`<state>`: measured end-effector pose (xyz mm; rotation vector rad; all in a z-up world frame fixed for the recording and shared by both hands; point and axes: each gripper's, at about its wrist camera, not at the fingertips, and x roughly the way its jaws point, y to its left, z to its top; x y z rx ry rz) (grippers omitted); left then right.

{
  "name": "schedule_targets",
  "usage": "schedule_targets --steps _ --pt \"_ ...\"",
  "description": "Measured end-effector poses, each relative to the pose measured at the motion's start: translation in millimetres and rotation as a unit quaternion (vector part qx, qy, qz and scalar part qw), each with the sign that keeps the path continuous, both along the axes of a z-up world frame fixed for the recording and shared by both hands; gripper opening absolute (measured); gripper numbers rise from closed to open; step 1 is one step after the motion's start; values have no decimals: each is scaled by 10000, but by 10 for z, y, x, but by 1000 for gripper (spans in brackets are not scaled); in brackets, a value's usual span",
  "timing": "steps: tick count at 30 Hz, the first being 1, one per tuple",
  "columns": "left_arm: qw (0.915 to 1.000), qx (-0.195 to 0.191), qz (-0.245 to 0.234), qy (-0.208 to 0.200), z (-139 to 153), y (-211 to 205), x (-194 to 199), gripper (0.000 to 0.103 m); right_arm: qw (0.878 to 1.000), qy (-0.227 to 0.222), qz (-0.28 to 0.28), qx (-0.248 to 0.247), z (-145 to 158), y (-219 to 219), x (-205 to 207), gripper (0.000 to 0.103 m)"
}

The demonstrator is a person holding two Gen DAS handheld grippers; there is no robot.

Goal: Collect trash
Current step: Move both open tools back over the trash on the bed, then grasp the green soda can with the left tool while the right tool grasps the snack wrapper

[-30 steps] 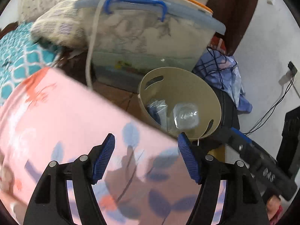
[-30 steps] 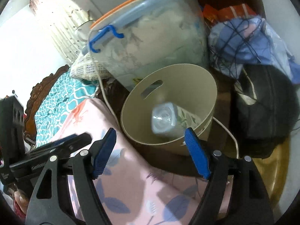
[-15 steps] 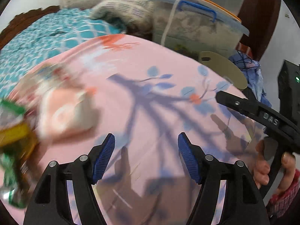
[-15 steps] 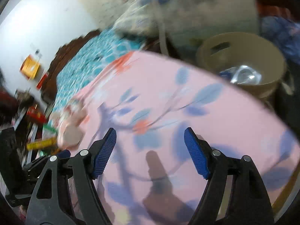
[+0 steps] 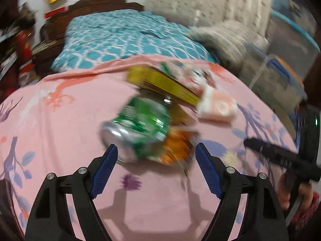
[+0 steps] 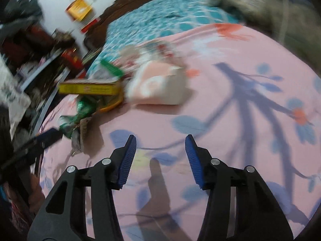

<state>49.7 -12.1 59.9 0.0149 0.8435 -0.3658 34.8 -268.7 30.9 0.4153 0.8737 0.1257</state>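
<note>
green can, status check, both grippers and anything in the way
Left gripper open, closing in on green can. Right gripper open, empty. Yellow box and pink pack crowd behind.

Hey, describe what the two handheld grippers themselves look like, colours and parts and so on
Both the left gripper and right gripper have black plastic arms with cut-out slots and round silver bolts at the joints. Each fingertip carries a ribbed blue pad. No cables are visible on either gripper.

both views bright, heavy motion blur. green can point(image 5: 138, 128) smeared; hard shadows on pink sheet point(image 6: 230, 120) at 6 o'clock. fisheye bends edges, dark corners.
</note>
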Motion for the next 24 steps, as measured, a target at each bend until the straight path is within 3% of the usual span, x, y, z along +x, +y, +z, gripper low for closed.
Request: schedule_targets --steps 3,8,12,20,23,24 --pt "9994 -232 241 92 12 172 163 78 9994 -12 318 -101 60 219 117 53" --pt "9978 -182 596 236 -65 341 419 78 9971 43 757 94 132 495 324 55" --pt "9958 -534 552 499 -133 427 605 86 9934 225 1024 476 98 613 451 58" --pt "9876 -1001 501 1105 -363 395 801 86 9854 573 1290 952 -123 936 704 59" --pt "9868 -976 486 1201 -434 366 771 82 9819 657 1450 1029 -153 995 710 30" --pt "9881 -899 510 1143 -428 346 735 74 9813 653 1466 1059 -169 982 683 25"
